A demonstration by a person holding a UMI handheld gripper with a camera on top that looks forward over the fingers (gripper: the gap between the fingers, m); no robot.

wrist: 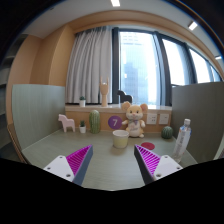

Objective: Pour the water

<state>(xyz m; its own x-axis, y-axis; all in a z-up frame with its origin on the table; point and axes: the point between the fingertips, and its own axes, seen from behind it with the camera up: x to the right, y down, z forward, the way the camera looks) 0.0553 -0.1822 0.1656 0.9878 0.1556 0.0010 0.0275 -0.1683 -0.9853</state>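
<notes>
A pale yellow cup stands on the table just beyond my fingers, about midway between them. A clear water bottle stands upright to the right, beyond the right finger. My gripper is open, its magenta pads wide apart with bare table between them. Nothing is held.
A plush bunny sits behind the cup beside a purple ball. A green cactus toy, a pink animal figure and a small white cup stand to the left. A red dish and a green ball lie right. Partitions enclose the table.
</notes>
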